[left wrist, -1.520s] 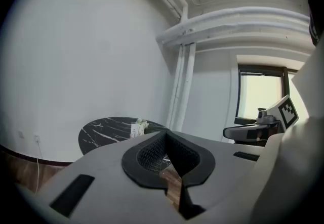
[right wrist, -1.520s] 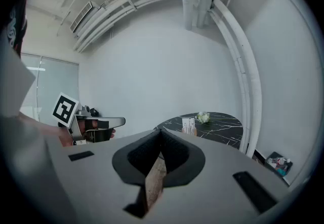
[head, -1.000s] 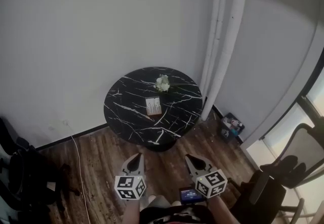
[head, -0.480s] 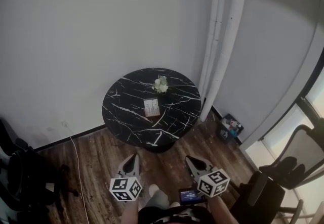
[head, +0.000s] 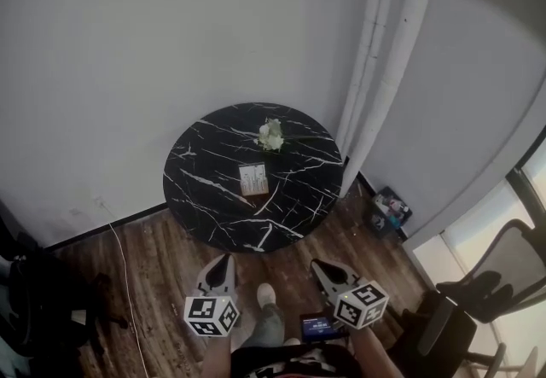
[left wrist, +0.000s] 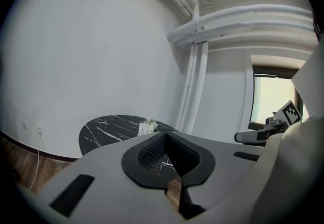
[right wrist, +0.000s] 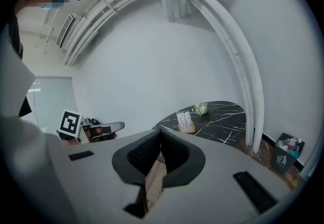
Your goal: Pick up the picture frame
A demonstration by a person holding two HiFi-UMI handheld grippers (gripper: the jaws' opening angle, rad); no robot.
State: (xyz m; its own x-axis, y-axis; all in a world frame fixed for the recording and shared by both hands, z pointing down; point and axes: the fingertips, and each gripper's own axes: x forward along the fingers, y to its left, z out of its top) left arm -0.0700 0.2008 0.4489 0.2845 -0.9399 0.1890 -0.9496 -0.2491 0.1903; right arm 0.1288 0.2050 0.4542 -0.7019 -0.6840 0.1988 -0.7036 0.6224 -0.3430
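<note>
**Approach to the table, both grippers closed and empty**

Compared with a second ago, the round marble table (head: 200, 214) sits nearer in the head view; judged from this, the person is walking up to it. The picture frame (head: 253, 179) stands at the table's middle, with white flowers (head: 272, 136) toward the far edge. The left gripper (head: 224, 264) and right gripper (head: 322, 269), jaws together on nothing, are well short of the near edge.

one table (head: 205, 197), one picture frame (head: 253, 179), one flower (head: 271, 136).
</note>
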